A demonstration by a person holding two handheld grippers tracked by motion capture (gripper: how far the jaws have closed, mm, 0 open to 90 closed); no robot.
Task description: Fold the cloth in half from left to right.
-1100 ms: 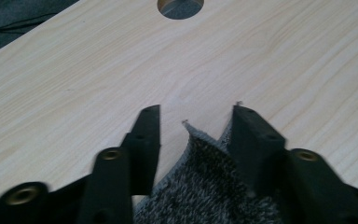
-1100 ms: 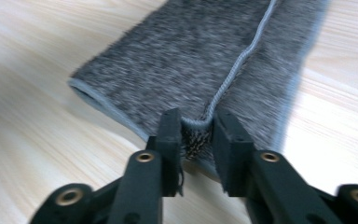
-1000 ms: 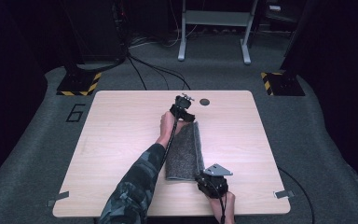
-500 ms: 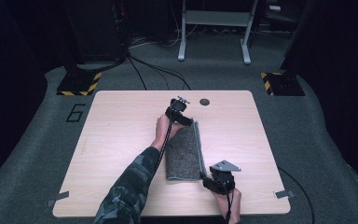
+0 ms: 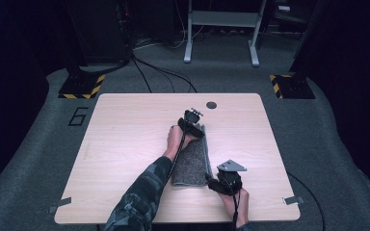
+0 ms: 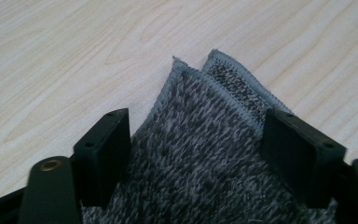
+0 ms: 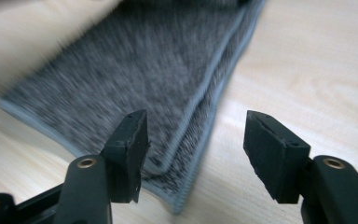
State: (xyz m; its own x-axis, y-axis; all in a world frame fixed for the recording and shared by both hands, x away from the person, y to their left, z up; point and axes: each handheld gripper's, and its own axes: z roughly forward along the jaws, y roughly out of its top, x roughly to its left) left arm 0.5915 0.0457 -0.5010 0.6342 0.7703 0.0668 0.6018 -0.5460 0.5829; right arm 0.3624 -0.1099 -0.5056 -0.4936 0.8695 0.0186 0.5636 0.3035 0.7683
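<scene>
1. Folded grey towel (image 5: pixel 191 161) lies on the table (image 5: pixel 125 144), right of centre.
2. Left tool (image 5: pixel 192 126), at the towel's 12 o'clock end, jaws just opening, towel loose between them.
3. Right tool (image 5: pixel 211 179), at the 5 o'clock corner, jaws just opening, gripping nothing.

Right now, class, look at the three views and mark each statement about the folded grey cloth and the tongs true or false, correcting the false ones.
1. The folded grey knitted cloth lies on the pale wooden table. True.
2. The right tongs are clamped on the cloth. False: the jaws stand apart, with the cloth's corner near one jaw and unpinched.
3. The left tongs are at the cloth's far end. True.
4. The cloth is bright red. False: it is mottled grey with a pale grey hem.
5. A small dark round disc sits near the table's far edge. True.
</scene>
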